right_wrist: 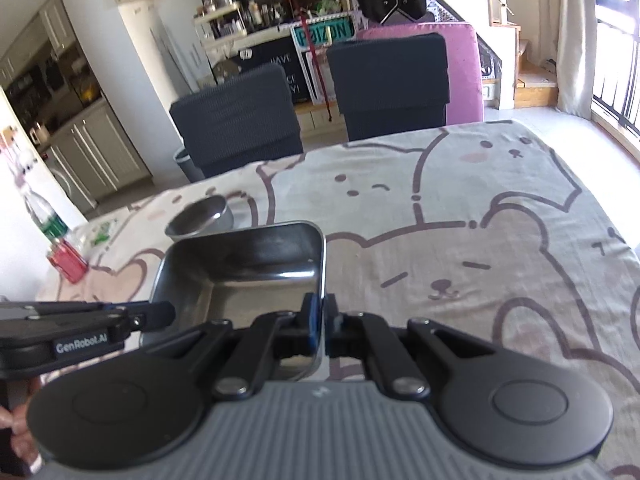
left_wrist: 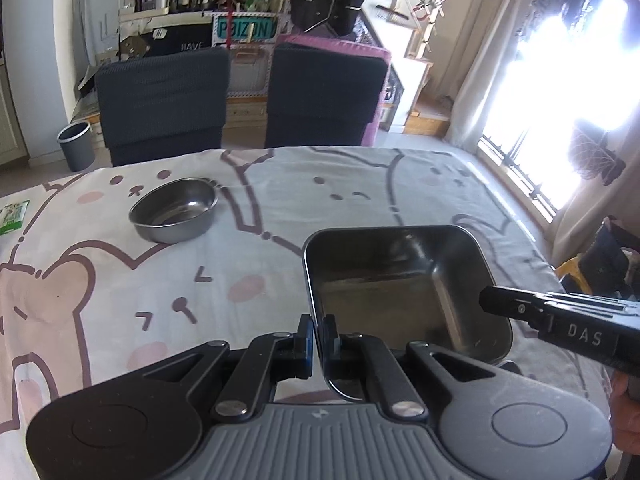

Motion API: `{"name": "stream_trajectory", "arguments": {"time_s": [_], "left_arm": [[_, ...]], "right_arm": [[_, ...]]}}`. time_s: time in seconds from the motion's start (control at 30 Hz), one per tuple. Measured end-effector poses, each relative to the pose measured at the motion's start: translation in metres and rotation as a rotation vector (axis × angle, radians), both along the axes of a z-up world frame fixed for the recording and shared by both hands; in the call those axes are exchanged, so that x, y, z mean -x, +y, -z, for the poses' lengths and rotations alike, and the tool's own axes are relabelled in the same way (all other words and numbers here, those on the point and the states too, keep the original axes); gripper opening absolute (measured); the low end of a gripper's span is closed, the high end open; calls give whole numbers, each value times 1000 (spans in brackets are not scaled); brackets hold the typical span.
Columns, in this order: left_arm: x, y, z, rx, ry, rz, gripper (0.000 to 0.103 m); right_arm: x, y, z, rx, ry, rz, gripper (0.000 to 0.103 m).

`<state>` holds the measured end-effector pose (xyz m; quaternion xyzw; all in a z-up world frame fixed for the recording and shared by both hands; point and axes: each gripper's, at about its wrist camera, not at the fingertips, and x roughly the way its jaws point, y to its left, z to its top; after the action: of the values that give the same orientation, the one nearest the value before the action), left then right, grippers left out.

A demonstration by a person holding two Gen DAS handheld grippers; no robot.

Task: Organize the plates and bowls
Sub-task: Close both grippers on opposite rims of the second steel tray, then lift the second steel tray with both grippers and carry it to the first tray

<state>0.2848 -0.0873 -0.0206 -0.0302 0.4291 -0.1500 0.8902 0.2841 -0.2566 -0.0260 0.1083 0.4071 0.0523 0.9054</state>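
A square steel tray [left_wrist: 400, 280] is held between both grippers above the table. My left gripper [left_wrist: 319, 338] is shut on the tray's left wall. My right gripper [right_wrist: 323, 322] is shut on its right wall; the tray also shows in the right wrist view [right_wrist: 240, 276]. The right gripper's body [left_wrist: 560, 320] shows at the tray's right side in the left wrist view, and the left gripper's body [right_wrist: 80, 320] shows at its left side in the right wrist view. A round steel bowl [left_wrist: 174, 210] stands on the table to the far left, also in the right wrist view [right_wrist: 202, 216].
The table has a bear-print cloth [left_wrist: 120, 280]. Two dark chairs [left_wrist: 160, 100] stand at the far edge. A green packet [left_wrist: 14, 216] lies at the left edge. A bottle [right_wrist: 44, 216] and a red object [right_wrist: 68, 260] stand at the left. A window [left_wrist: 560, 80] is on the right.
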Motion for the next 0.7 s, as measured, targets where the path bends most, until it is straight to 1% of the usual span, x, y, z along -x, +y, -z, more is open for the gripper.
{"name": "stream_trajectory", "arguments": {"time_s": [0.13, 0.3, 0.47, 0.63, 0.7], "left_arm": [[16, -11, -5, 28, -6, 16, 5], [30, -30, -4, 49, 5, 53, 5], [38, -52, 6, 56, 47, 95, 6], [43, -67, 22, 40, 95, 127, 7], [44, -69, 30, 48, 131, 130, 7]], "right_arm": [[21, -16, -11, -19, -23, 7, 4], [46, -38, -17, -5, -25, 13, 4], [67, -57, -15, 16, -15, 34, 4], [69, -63, -7, 57, 14, 36, 4], [74, -65, -5, 76, 25, 23, 4]]}}
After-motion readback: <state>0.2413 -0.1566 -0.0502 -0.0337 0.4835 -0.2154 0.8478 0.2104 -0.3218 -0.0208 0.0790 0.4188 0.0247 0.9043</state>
